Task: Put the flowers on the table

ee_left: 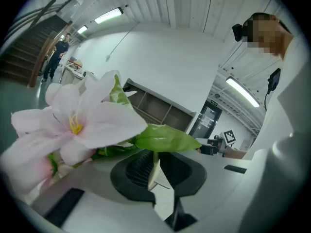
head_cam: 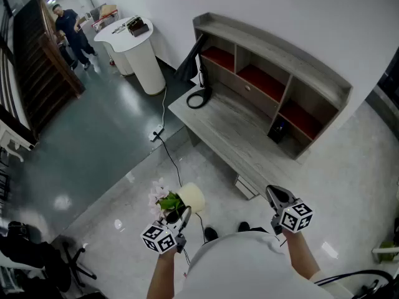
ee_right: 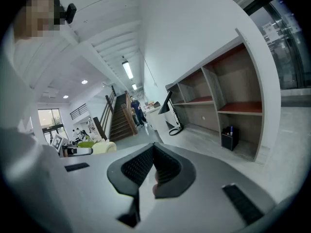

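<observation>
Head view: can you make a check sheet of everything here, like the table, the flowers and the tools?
Surface: grey table with shelves.
Job's things: flowers in cream pot, not on the table yet.
Clutter: black stand on table; black pen box in a shelf.
Tools: left tool shut on pot; right tool shut, empty.
Cables: black cable across floor from power strip.
Surroundings: person by white counter; stairs.

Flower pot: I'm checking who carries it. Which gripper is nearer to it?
Left. The left gripper clamps the flower pot by its rim; the right gripper is shut and empty, well off to the pot's right.
</observation>
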Demonstrator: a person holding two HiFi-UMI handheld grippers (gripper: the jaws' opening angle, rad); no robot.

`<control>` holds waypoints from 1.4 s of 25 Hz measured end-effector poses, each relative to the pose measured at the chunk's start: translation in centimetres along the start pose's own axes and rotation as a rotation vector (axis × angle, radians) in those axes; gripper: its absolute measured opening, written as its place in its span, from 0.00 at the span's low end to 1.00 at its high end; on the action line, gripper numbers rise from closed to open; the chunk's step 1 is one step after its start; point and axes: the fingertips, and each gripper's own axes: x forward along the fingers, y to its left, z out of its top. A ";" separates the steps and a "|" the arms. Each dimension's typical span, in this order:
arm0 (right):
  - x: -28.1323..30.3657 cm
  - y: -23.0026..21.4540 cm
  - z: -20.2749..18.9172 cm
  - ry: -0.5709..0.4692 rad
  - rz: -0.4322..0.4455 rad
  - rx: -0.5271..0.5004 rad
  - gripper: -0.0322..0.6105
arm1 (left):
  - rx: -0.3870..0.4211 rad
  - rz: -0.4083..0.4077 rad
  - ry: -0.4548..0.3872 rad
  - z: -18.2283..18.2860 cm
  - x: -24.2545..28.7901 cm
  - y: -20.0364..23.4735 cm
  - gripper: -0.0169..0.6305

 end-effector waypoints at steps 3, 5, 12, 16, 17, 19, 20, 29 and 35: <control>0.3 0.2 0.0 0.003 0.002 -0.004 0.08 | 0.001 -0.004 0.002 0.1 -0.1 0.2 0.11; 0.4 0.5 -0.1 0.004 0.003 -0.007 0.08 | 0.002 -0.008 0.005 0.1 -0.1 0.3 0.11; 1.0 1.7 -0.2 0.009 -0.001 -0.013 0.08 | 0.005 -0.032 0.015 0.4 -0.4 0.9 0.11; 1.2 2.7 -0.4 0.006 0.003 -0.008 0.08 | 0.006 -0.047 0.024 0.4 -0.9 1.3 0.11; 1.2 2.9 -0.4 0.004 0.002 -0.003 0.08 | 0.006 -0.050 0.025 0.4 -1.0 1.4 0.11; 1.3 3.2 -0.6 0.002 -0.004 0.006 0.08 | 0.007 -0.059 0.027 0.5 -1.3 1.6 0.11; 1.4 3.3 -0.8 0.002 -0.008 0.010 0.08 | 0.007 -0.064 0.028 0.5 -1.5 1.6 0.11; 1.9 6.0 -3.1 0.007 -0.033 0.033 0.08 | 0.020 -0.097 0.054 -0.1 -3.8 3.2 0.11; 1.9 8.1 -5.1 0.043 -0.034 0.038 0.08 | 0.025 -0.108 0.064 -0.4 -5.3 4.0 0.11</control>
